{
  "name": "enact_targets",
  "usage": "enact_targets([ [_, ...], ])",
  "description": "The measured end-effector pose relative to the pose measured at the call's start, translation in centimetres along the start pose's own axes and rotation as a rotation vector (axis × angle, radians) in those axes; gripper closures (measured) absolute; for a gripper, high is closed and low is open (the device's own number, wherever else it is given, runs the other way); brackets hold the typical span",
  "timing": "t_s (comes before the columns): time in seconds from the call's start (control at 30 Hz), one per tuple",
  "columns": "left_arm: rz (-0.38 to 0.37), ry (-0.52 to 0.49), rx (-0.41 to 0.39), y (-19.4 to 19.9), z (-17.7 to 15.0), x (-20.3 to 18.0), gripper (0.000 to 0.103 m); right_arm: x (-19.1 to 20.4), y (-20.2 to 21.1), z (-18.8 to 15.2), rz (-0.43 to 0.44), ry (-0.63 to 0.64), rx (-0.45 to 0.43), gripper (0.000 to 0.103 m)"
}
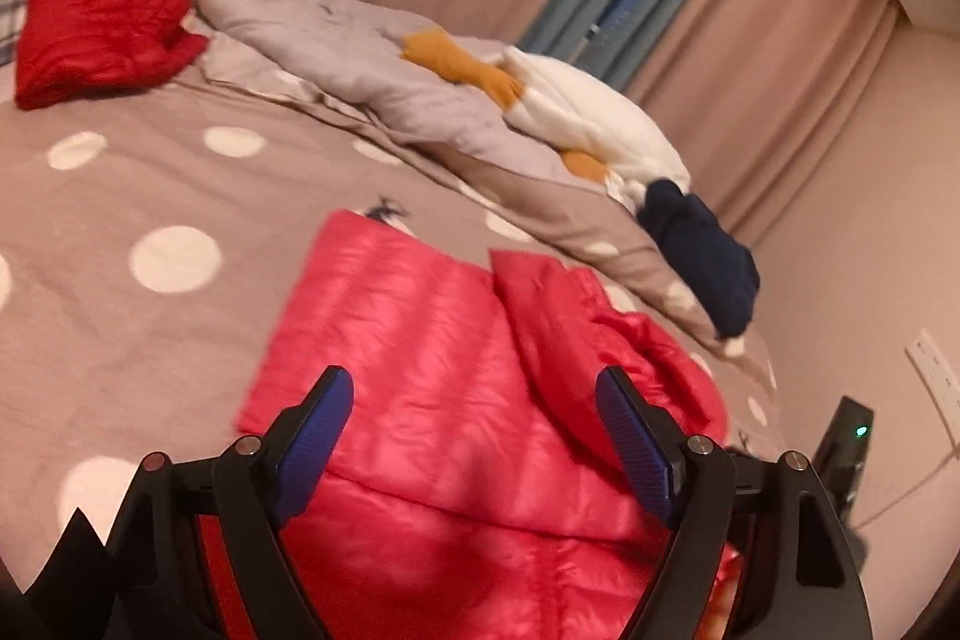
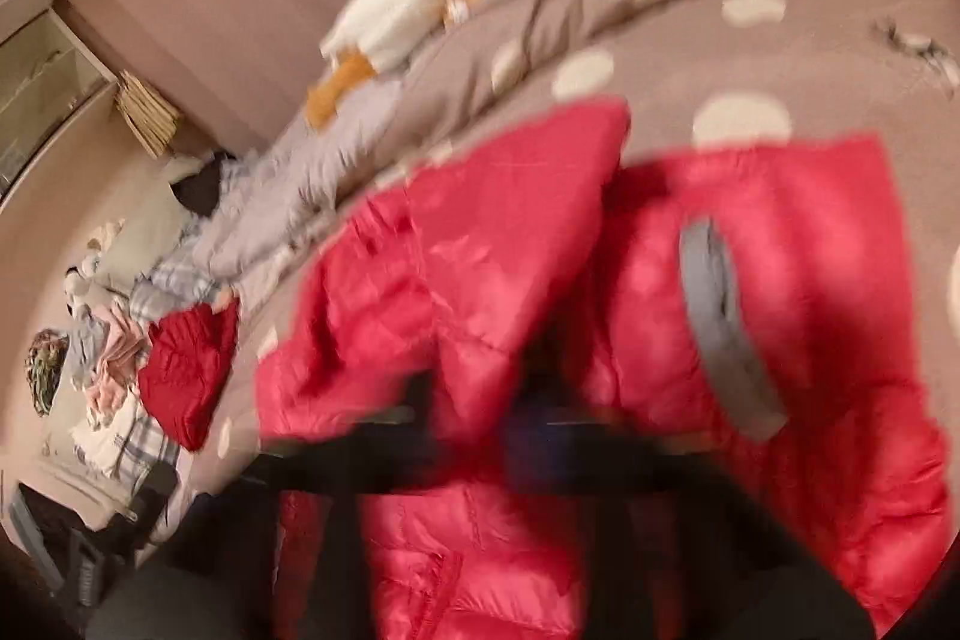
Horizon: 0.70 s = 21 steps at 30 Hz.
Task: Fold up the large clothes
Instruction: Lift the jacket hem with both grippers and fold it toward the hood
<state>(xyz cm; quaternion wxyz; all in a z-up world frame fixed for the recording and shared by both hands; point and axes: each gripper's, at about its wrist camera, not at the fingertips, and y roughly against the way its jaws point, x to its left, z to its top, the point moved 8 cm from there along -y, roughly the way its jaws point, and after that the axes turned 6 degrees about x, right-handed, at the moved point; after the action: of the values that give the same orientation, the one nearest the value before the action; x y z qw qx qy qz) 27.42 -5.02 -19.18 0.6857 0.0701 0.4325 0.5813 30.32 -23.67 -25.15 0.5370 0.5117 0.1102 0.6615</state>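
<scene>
A bright red-pink puffy jacket lies spread on the polka-dot bed sheet, partly folded, with a sleeve or flap doubled over its right side. My left gripper hovers just above it, its blue pads wide apart and nothing between them. In the right wrist view the same jacket fills the lower half, with the grey lining of its collar showing. My right gripper is a dark blur low over a raised fold of the jacket. Its jaws look shut, and the blur hides whether they pinch fabric.
A darker red folded jacket sits at the far left of the bed. A grey duvet, a white and orange plush and a navy garment lie along the bed's far side. Beyond the bed's right edge stands a black device.
</scene>
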Motion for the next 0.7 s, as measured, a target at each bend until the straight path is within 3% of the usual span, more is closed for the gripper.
enact_targets([
  [0.13, -0.056, -0.030, 0.064, -1.1, -1.6, -1.7, 0.021, 1.2, 1.1, -2.2, -0.065, 0.129, 0.002, 0.093],
  [0.2, -0.049, -0.039, 0.105, -2.2, -2.4, -2.2, 0.022, 1.9, 2.0, -3.7, -0.086, 0.210, 0.008, 0.093],
  [0.3, 0.084, -0.102, 0.163, -4.6, -4.5, -2.0, 0.039, 1.4, 2.6, -6.0, -0.155, 0.267, 0.010, 0.093],
  [0.37, 0.145, -0.117, 0.192, -5.9, -6.5, -1.0, 0.041, 0.1, 2.4, -6.6, -0.209, 0.278, 0.002, 0.092],
  [0.4, 0.165, -0.153, 0.163, -6.0, -7.1, -0.9, 0.042, -0.7, 2.4, -6.6, -0.228, 0.271, -0.009, 0.091],
  [0.53, 0.226, -0.247, 0.112, -4.9, -8.0, -1.1, 0.042, -2.7, 3.9, -6.5, -0.201, 0.196, -0.046, 0.071],
  [0.57, 0.216, -0.239, 0.112, -4.8, -8.2, -0.8, 0.042, -2.9, 4.4, -6.5, -0.223, 0.203, -0.068, 0.064],
  [0.63, 0.170, -0.201, 0.113, -5.0, -8.2, 0.0, 0.042, -3.3, 4.8, -6.1, -0.353, 0.244, -0.143, 0.027],
  [0.7, 0.111, -0.151, 0.118, -5.4, -8.1, 1.0, 0.042, -4.4, 3.8, -6.2, -0.393, 0.238, -0.137, 0.024],
])
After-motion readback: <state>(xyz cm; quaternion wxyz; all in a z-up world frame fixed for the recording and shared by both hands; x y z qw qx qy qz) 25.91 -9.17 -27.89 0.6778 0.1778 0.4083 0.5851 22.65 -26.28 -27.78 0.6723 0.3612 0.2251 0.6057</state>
